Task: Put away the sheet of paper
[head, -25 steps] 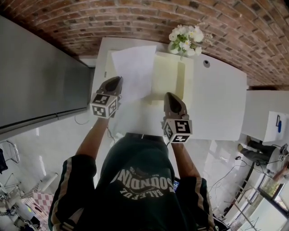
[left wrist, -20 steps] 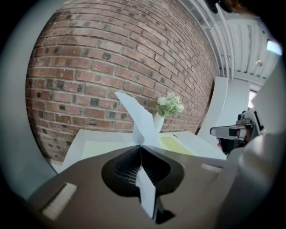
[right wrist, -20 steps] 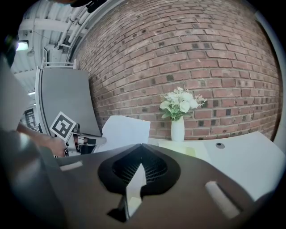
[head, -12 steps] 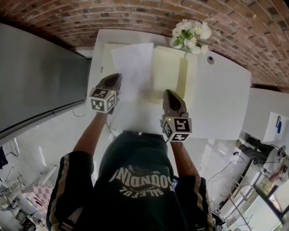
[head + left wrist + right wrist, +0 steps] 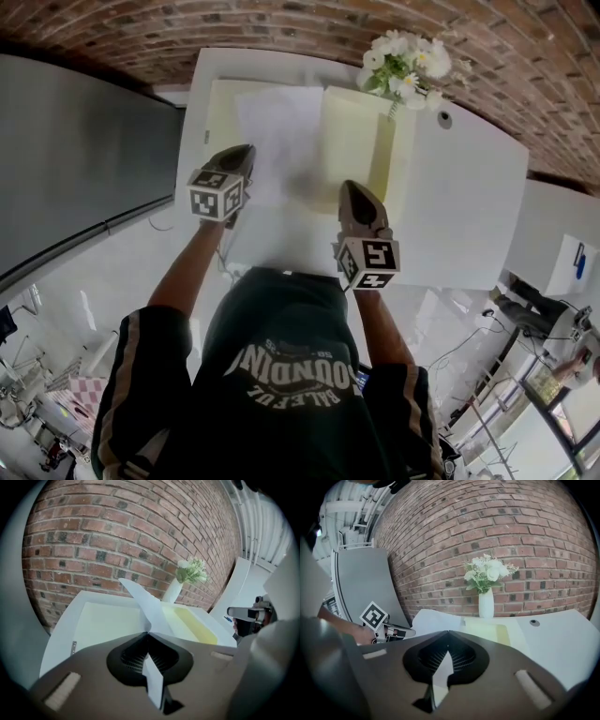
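A white sheet of paper (image 5: 281, 136) hangs over the left half of an open pale yellow folder (image 5: 354, 141) on the white table (image 5: 459, 216). My left gripper (image 5: 238, 157) is shut on the sheet's left edge; in the left gripper view the sheet (image 5: 144, 603) rises from the closed jaws of the left gripper (image 5: 149, 633). My right gripper (image 5: 349, 191) is shut at the sheet's near right corner. In the right gripper view the right gripper (image 5: 449, 632) shows a white strip of the sheet (image 5: 436, 619) between its jaws.
A white vase of flowers (image 5: 405, 64) stands at the table's far edge, right behind the folder. A brick wall (image 5: 497, 531) runs behind the table. A grey panel (image 5: 75, 169) stands to the left. A round cable hole (image 5: 444, 119) sits right of the vase.
Both grippers have moved a little farther over the table with the sheet. The sheet now lies lower and flatter over the folder's left half.
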